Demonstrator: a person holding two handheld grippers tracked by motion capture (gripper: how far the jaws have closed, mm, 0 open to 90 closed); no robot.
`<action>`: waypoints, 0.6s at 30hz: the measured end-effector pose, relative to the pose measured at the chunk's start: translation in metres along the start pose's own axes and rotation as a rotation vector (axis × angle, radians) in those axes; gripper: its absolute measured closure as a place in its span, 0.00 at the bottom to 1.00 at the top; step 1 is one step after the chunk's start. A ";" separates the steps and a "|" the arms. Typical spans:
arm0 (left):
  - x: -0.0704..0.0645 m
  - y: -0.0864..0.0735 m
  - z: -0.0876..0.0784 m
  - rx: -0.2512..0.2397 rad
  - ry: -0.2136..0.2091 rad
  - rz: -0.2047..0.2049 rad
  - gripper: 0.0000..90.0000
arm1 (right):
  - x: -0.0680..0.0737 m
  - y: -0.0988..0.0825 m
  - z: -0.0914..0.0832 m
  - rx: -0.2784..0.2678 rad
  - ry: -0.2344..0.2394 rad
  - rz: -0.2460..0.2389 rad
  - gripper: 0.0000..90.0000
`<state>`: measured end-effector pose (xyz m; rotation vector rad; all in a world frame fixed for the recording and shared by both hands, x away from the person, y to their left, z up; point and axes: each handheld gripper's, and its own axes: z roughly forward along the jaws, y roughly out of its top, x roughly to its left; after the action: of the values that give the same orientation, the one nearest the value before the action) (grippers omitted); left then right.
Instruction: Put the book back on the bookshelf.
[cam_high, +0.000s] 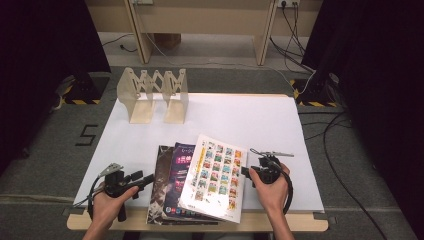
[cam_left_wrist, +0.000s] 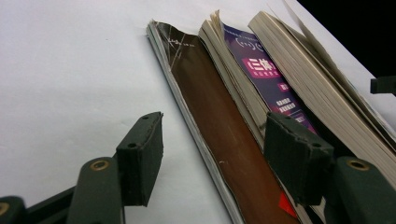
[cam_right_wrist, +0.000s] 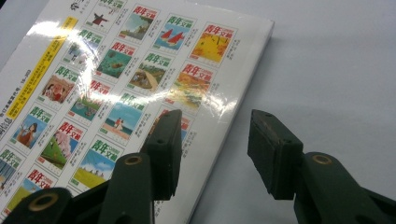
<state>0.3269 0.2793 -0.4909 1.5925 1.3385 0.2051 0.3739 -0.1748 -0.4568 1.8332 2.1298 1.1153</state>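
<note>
Magazines (cam_high: 200, 182) lie fanned, long axes running away from the person, between both wide-open grippers (cam_high: 142, 181) (cam_high: 246, 171).

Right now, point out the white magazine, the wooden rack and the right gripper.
white magazine (cam_high: 215, 176), high view, middle of its picture-grid cover.
wooden rack (cam_high: 152, 95), high view, its folding lattice.
right gripper (cam_right_wrist: 215, 151), right gripper view, between its open jaws.

High view: even overhead light, white counter (cam_high: 250, 120) bright, surroundings far left & right nearly black. Pic soft, low-res. Right gripper view: strong glare patches on glossy magazine (cam_right_wrist: 116, 70) cover, faint shadow beside it. Left gripper view: near tongs (cam_left_wrist: 215, 154) slightly blurred, far right corner dark.
</note>
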 end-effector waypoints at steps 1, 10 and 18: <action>-0.003 0.002 0.003 0.013 -0.011 0.008 0.41 | -0.001 0.002 0.001 0.003 -0.009 0.002 0.61; -0.023 0.014 0.015 0.057 -0.053 0.013 0.43 | -0.007 0.005 0.011 0.075 -0.008 0.016 0.59; -0.041 0.019 0.024 0.084 -0.102 0.039 0.43 | -0.002 0.004 0.012 0.104 0.004 0.016 0.57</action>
<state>0.3400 0.2343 -0.4702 1.6777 1.2522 0.0910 0.3839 -0.1713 -0.4633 1.8963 2.2186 1.0310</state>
